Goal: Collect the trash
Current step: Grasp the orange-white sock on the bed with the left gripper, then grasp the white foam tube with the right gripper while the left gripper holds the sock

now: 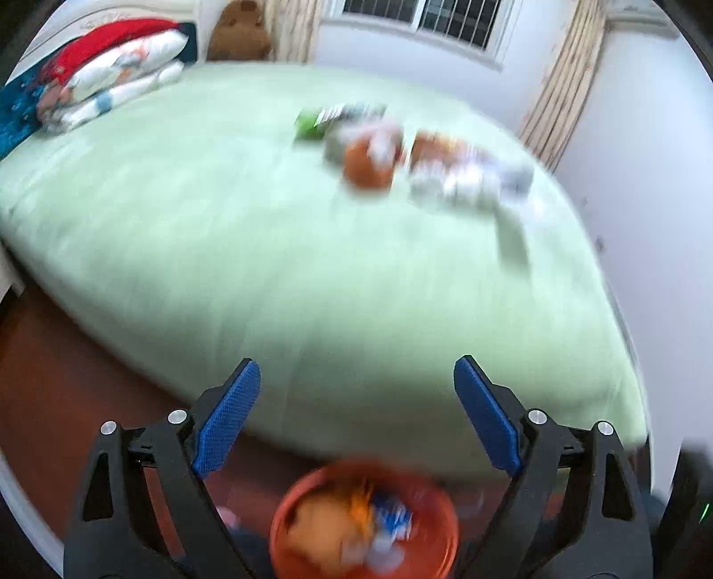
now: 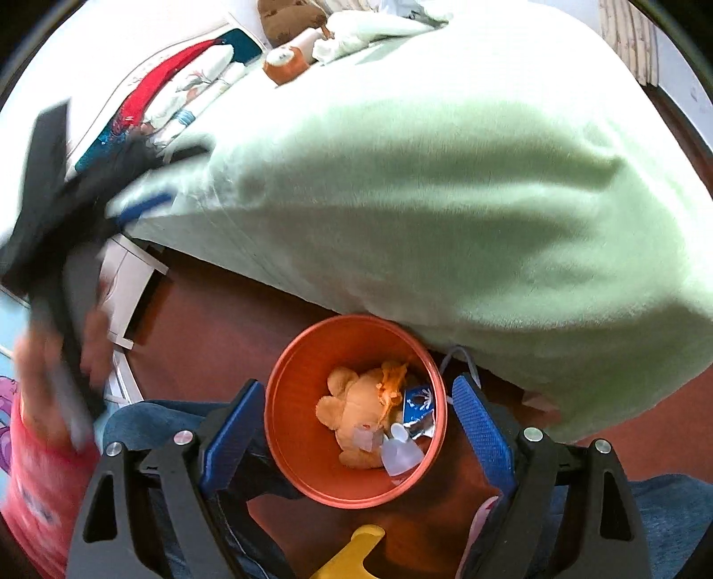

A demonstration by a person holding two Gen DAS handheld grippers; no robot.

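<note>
An orange bin (image 2: pixel 303 365) stands on the red-brown floor beside the bed; it holds an orange plush, a blue wrapper and a clear plastic piece. It also shows blurred in the left wrist view (image 1: pixel 312 494). My right gripper (image 2: pixel 354 392) is open and empty, directly above the bin. My left gripper (image 1: pixel 356 369) is open and empty, above the bed's near edge; it appears blurred at the left of the right wrist view (image 2: pixel 133 205). Blurred trash lies on the bed's far right: a green packet (image 1: pixel 312 122), an orange object (image 1: pixel 370 165) and white wrappers (image 1: pixel 468 178).
The green bed (image 1: pixel 223 245) fills most of both views. Folded bedding (image 1: pixel 111 84) is stacked at the headboard. A brown plush (image 2: pixel 289 18) sits at the far end. A yellow object (image 2: pixel 356 548) lies on the floor near my legs. White furniture (image 2: pixel 129 285) stands at left.
</note>
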